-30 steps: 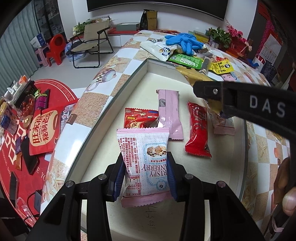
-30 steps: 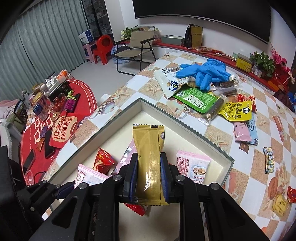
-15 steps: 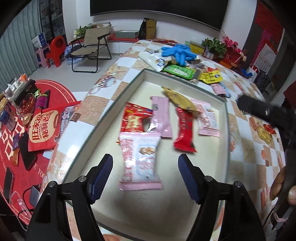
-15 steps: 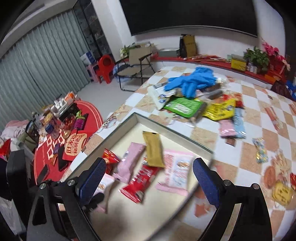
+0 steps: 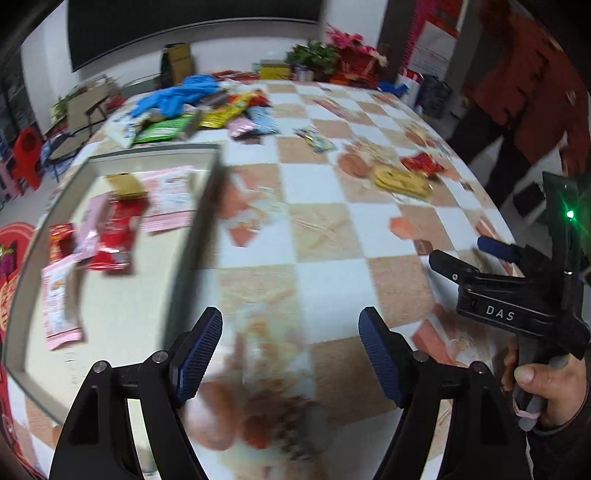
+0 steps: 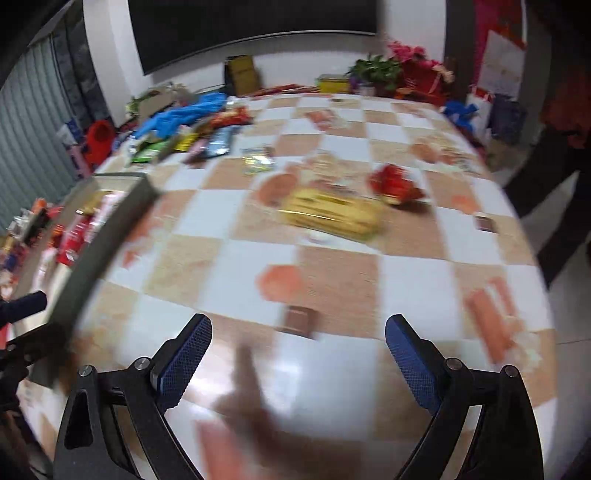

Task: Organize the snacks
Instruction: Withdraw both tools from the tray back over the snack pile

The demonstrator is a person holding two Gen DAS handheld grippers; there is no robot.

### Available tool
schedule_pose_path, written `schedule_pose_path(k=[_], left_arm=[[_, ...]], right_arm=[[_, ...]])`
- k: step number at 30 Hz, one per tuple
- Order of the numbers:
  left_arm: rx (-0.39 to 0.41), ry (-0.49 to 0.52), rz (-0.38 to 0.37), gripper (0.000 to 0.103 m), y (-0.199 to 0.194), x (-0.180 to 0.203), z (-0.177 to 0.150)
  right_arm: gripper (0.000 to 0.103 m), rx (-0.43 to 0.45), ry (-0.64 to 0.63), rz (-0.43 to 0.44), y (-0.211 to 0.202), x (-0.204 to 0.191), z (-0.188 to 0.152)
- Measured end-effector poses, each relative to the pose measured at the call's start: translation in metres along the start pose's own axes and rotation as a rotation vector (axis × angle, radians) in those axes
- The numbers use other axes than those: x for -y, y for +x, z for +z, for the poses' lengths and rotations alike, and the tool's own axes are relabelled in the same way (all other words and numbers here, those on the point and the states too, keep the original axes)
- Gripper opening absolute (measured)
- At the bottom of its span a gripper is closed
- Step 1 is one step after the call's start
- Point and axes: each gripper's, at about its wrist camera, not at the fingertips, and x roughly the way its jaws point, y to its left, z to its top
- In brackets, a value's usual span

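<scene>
Both empty: left gripper (image 5: 290,352) opening, right gripper (image 6: 297,358) spread wide. Yellow packet (image 6: 330,214) well ahead of right jaws; could overshoot or knock red packet (image 6: 395,186) beside it.

Room setting. A checkered tan-and-white worktop (image 6: 332,266) fills the foreground. At the far white wall (image 6: 406,22) hangs a wide dark panel (image 6: 251,26), with potted plants and red flowers (image 6: 402,70) beneath at right. Grey curtains (image 6: 26,140), a red stool (image 5: 27,147) and a folding chair (image 5: 85,110) stand far left.
</scene>
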Motion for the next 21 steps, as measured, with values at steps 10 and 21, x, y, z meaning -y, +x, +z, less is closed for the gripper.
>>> schedule_pose_path(k=[10, 21], left_arm=[[-0.094, 0.009, -0.035, 0.08, 0.053, 0.045, 0.027], [-0.179, -0.129, -0.107, 0.082, 0.091, 0.081, 0.089]], right_arm=[[0.103, -0.026, 0.002, -0.075, 0.011, 0.06, -0.017], [0.103, -0.002, -0.033, -0.051, 0.006, 0.07, -0.026]])
